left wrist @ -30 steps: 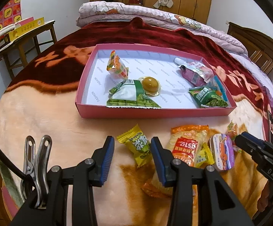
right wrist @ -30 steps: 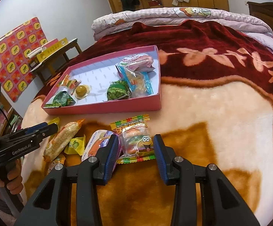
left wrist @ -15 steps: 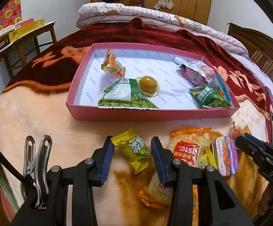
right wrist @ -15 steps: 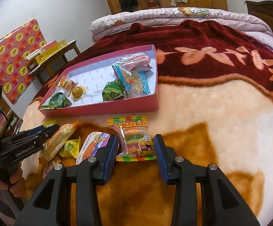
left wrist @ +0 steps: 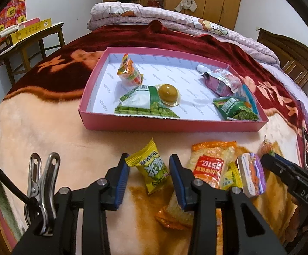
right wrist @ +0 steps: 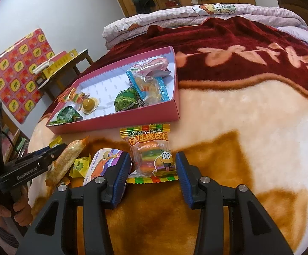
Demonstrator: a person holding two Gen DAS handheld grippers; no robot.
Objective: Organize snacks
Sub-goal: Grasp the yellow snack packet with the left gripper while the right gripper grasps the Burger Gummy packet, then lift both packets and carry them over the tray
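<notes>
A pink tray (left wrist: 170,126) on the bed blanket holds several snack packs; it also shows in the right wrist view (right wrist: 120,122). My left gripper (left wrist: 149,179) is open, its fingers on either side of a yellow-green candy pack (left wrist: 151,167) lying on the blanket. My right gripper (right wrist: 154,170) is open around a burger gummy pack (right wrist: 151,153) on the blanket. An orange cracker pack (left wrist: 211,163) and a purple-lidded tin (left wrist: 252,177) lie between the two grippers.
A small yellow candy (right wrist: 79,165) lies by the tin (right wrist: 103,161). The tray holds green pea packs (left wrist: 145,104), a brown jelly cup (left wrist: 168,92) and a pink pouch (left wrist: 219,80). A wooden table (left wrist: 30,36) stands at the far left. Folded quilts (left wrist: 175,14) lie at the bed's far end.
Both grippers have moved forward, so each pack now lies deeper between its open fingers. The left view has shifted left relative to the tray. Nothing has been gripped.
</notes>
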